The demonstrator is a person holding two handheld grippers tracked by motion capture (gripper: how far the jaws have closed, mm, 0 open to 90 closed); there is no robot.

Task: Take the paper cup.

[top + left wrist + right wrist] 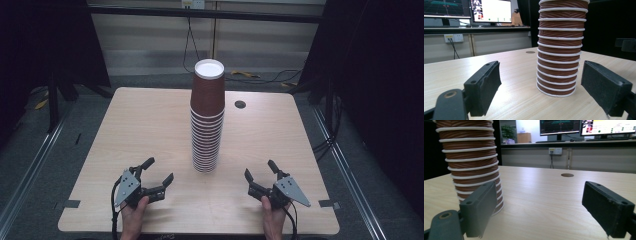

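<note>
A tall stack of brown ribbed paper cups (206, 125) with white rims stands upside down in the middle of the wooden table (145, 125). My left gripper (160, 169) rests near the front edge, left of the stack, jaws wide apart and nothing between them. My right gripper (259, 168) mirrors it to the stack's right, also open and holding nothing. In the left gripper view the stack (559, 50) rises a short way beyond the left gripper (542, 75). In the right gripper view the stack (469, 157) stands behind the left jaw of the right gripper (539, 195).
A round cable hole (240, 104) lies in the tabletop behind and right of the stack. Dark curtains flank the table, and cables run across the floor at the back. Monitors (490, 11) sit on a bench beyond the table.
</note>
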